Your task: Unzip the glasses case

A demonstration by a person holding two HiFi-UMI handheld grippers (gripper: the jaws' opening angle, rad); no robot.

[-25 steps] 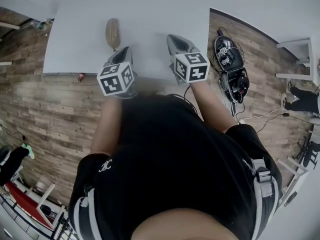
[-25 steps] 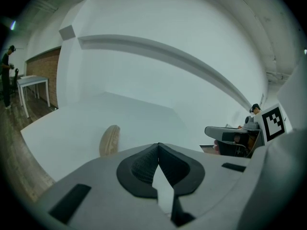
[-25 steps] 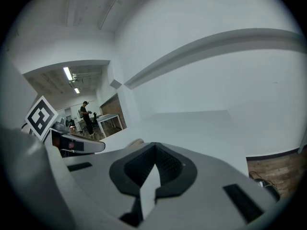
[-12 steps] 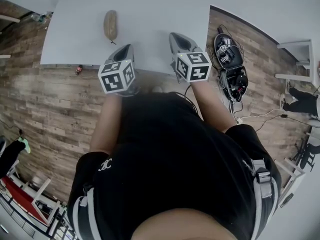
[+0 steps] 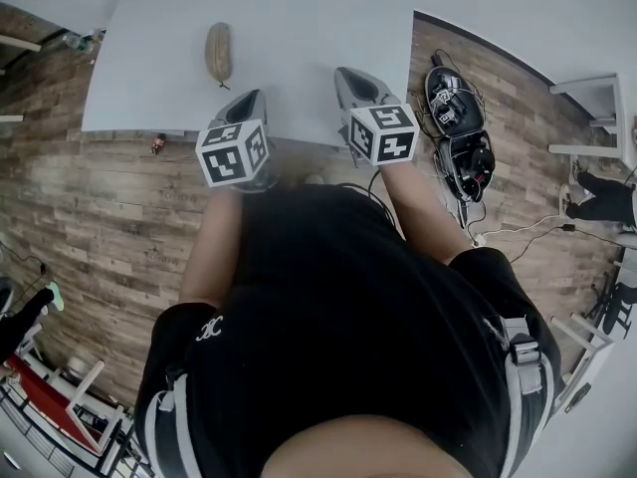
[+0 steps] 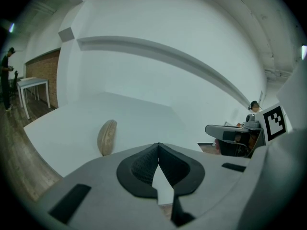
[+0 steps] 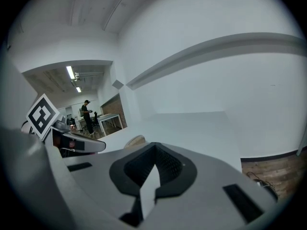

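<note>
The tan oval glasses case (image 5: 218, 53) lies closed on the white table (image 5: 299, 18), toward its left side. My left gripper (image 5: 249, 98) hovers over the table's near edge, just right of and nearer than the case, shut and empty. In the left gripper view the case (image 6: 107, 137) lies ahead to the left of the shut left gripper (image 6: 158, 145). My right gripper (image 5: 350, 76) is further right over the table, also shut and empty. In the right gripper view the case (image 7: 135, 141) peeks out above the shut right gripper (image 7: 154, 145).
An open black equipment bag (image 5: 458, 127) with cables lies on the wooden floor right of the table. A small red item (image 5: 159, 145) sits on the floor under the table's left edge. A white table (image 6: 33, 86) and a person (image 6: 6, 78) stand far off left.
The table and case sit slightly higher in the head view, so both grippers now stand a little further back from the case. Both jaws stayed shut.
</note>
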